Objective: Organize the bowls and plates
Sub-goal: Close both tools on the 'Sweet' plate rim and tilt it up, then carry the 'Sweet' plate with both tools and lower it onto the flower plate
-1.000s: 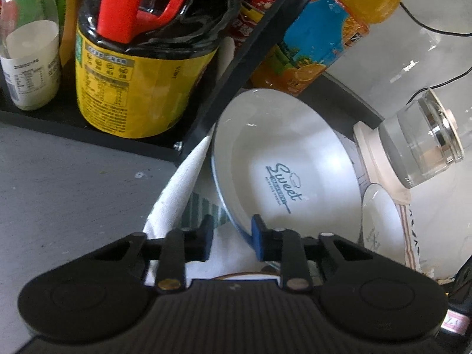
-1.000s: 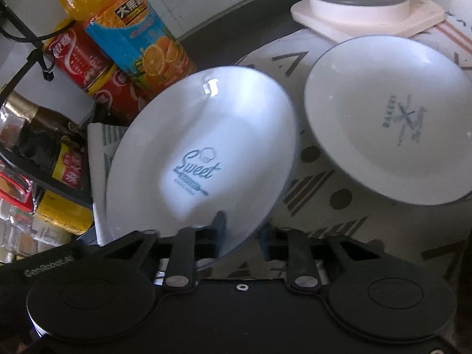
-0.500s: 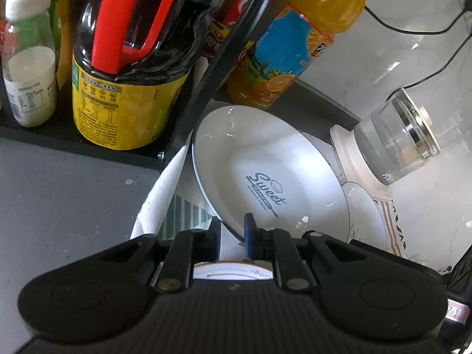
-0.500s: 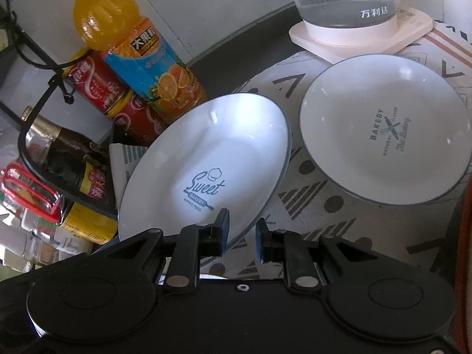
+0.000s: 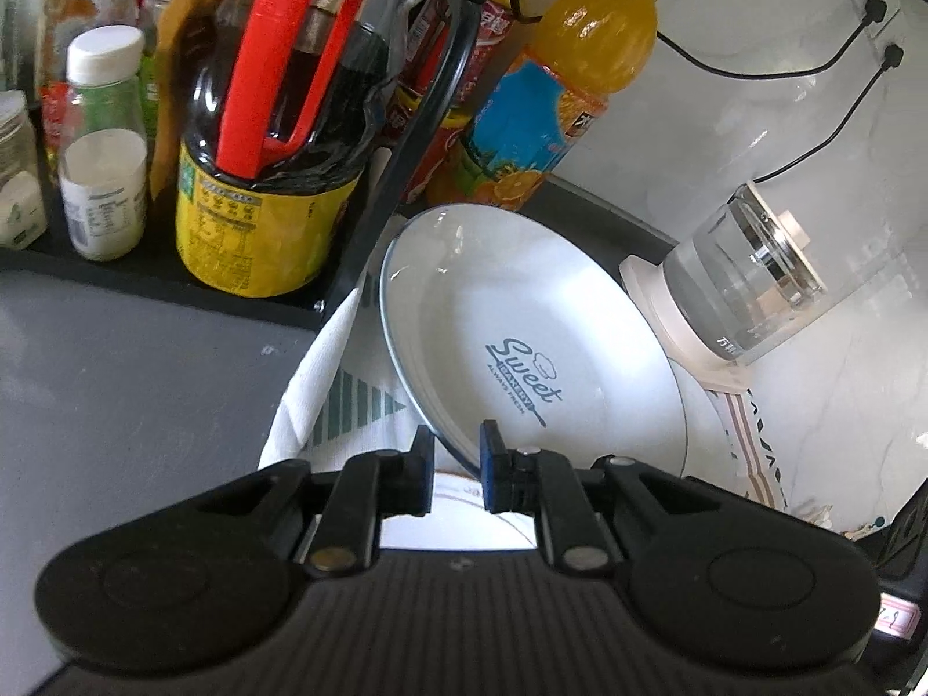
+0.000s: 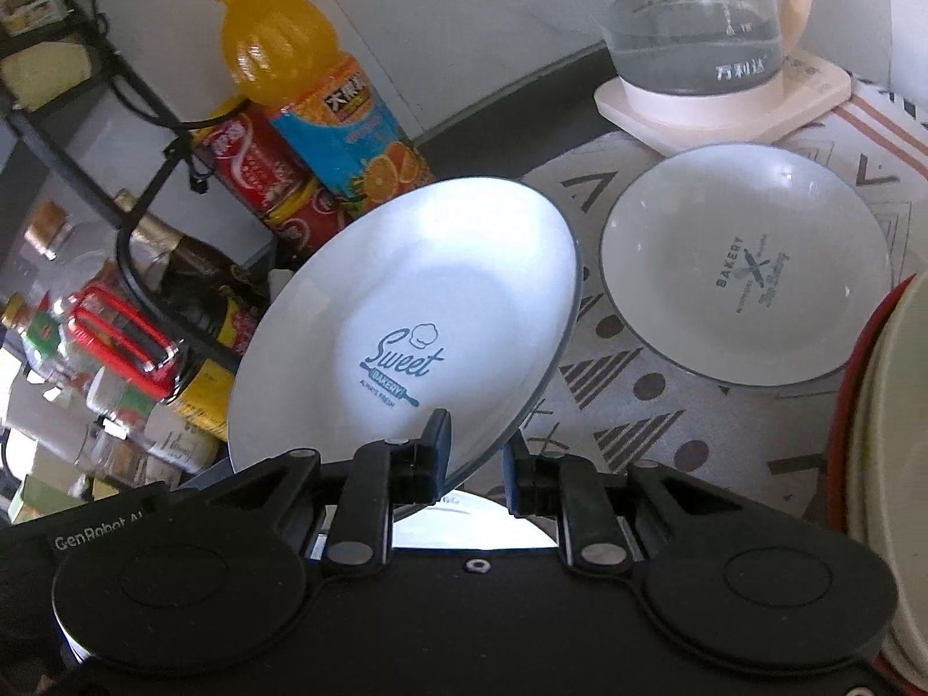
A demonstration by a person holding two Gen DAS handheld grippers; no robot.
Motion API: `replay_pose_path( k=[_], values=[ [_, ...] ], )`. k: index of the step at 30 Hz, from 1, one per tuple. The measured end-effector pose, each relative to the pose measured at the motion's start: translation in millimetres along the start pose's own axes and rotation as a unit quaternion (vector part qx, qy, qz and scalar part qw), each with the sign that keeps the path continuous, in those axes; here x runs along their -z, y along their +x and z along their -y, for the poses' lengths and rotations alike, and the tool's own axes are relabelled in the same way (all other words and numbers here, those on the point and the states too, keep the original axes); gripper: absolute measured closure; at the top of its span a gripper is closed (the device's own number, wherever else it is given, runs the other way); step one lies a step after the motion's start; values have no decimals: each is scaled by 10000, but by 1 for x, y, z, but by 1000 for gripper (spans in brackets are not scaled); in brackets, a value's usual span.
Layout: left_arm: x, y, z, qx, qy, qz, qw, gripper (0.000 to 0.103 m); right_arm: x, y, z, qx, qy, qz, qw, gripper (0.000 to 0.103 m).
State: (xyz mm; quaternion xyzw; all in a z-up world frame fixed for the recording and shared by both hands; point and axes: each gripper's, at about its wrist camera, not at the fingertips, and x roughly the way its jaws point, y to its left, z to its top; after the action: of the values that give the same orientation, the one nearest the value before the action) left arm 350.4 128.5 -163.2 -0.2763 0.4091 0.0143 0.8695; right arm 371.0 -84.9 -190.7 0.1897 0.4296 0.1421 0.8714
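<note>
Lifted higher, Sweet plate (image 6: 417, 313) tilts—both tongs (image 5: 455, 467) (image 6: 472, 458) pinching its rim—beside juice bottle (image 6: 325, 98), Bakery plate (image 6: 748, 267).

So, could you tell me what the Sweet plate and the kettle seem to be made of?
Sweet plate: probably glazed ceramic or porcelain, white and glossy, with bright window glare and a thin dark rim line.
Kettle: clear glass body, since water shows through, with what looks like a cream plastic handle and base.

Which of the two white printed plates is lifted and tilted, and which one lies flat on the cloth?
The "Sweet" plate is lifted and tilted, its rim between both grippers' fingers. The "Bakery" plate lies flat on the patterned cloth, beside the kettle base.
</note>
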Motion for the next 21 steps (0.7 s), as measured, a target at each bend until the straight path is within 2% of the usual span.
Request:
replay_pose_path(
  k=[21],
  values=[
    [47, -61, 14, -228, -289, 371, 9986, 90, 22, -53, 2, -425, -305, -90, 9986, 84]
  ],
)
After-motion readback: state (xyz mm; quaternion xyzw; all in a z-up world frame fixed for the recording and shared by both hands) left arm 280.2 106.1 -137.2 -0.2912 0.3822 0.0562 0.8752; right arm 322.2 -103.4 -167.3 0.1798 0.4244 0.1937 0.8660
